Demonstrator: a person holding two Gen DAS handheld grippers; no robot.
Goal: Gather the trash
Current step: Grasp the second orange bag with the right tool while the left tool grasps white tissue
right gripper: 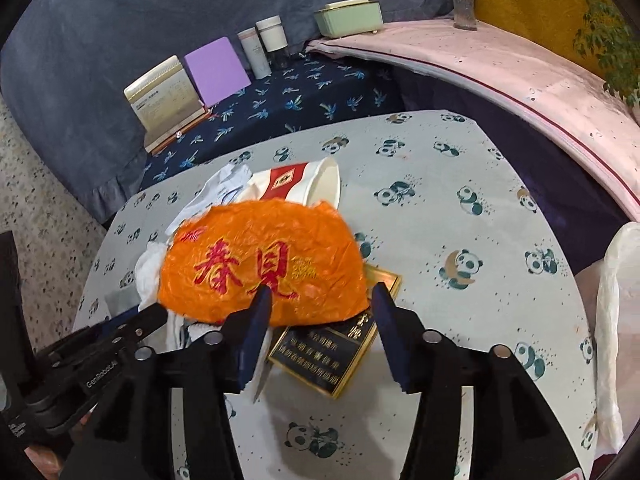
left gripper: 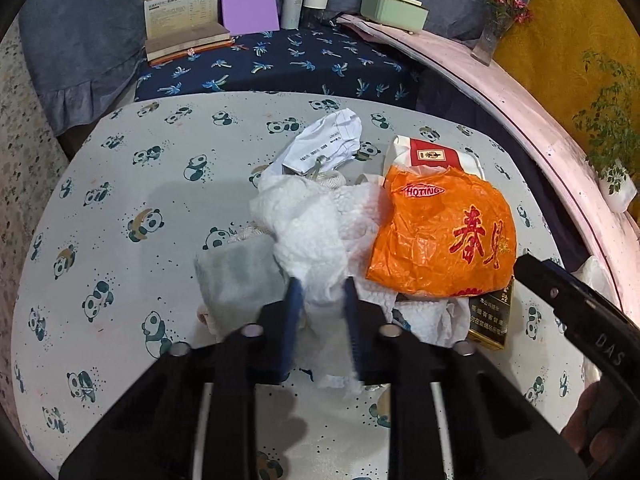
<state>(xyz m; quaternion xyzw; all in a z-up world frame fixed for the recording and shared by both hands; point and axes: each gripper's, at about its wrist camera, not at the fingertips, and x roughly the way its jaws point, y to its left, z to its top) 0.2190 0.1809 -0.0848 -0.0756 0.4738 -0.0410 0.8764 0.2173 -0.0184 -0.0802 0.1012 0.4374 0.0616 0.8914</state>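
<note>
A heap of trash lies on the panda-print table (left gripper: 100,184): crumpled white tissue (left gripper: 316,240), an orange plastic bag (left gripper: 440,236) with red characters, a crumpled printed paper (left gripper: 328,144), a red-and-white paper cup (left gripper: 432,156), a grey cloth (left gripper: 236,276) and a black-and-gold cigarette box (left gripper: 490,320). My left gripper (left gripper: 320,292) is shut on the white tissue. My right gripper (right gripper: 320,296) is open, its fingers on either side of the near edge of the orange bag (right gripper: 260,268), above the cigarette box (right gripper: 332,352). The cup (right gripper: 296,180) lies behind the bag.
Behind the table a dark palm-print surface (left gripper: 280,68) holds an open book (left gripper: 184,16), a purple card (left gripper: 250,2), two cylindrical containers (left gripper: 306,0) and a green box (left gripper: 394,10). A pink curved ledge (right gripper: 500,68) with a vase runs at right. A white plastic bag (right gripper: 616,320) hangs at the right edge.
</note>
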